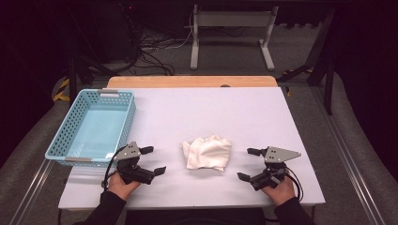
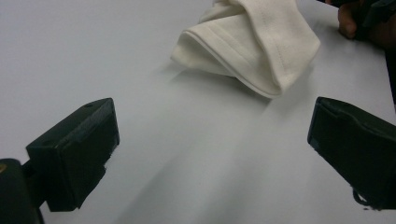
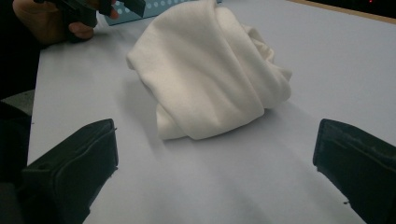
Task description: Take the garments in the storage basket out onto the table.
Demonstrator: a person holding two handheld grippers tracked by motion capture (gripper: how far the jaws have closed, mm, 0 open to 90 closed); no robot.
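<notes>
cloth (image 1: 207,153) lies crumpled between left hand-held gripper (image 1: 153,160) and right hand-held gripper (image 1: 249,164), jaws apart.

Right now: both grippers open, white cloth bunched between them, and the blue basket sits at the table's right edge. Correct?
Not quite. The blue basket sits at the table's left edge, beside the left gripper, as the high view shows. The rest holds: the left gripper and the right gripper are open, with the white cloth bunched between them.

cloth (image 1: 207,153): cream-white | basket (image 1: 61,136): light blue, perforated | table (image 1: 206,112): pale lavender
</notes>
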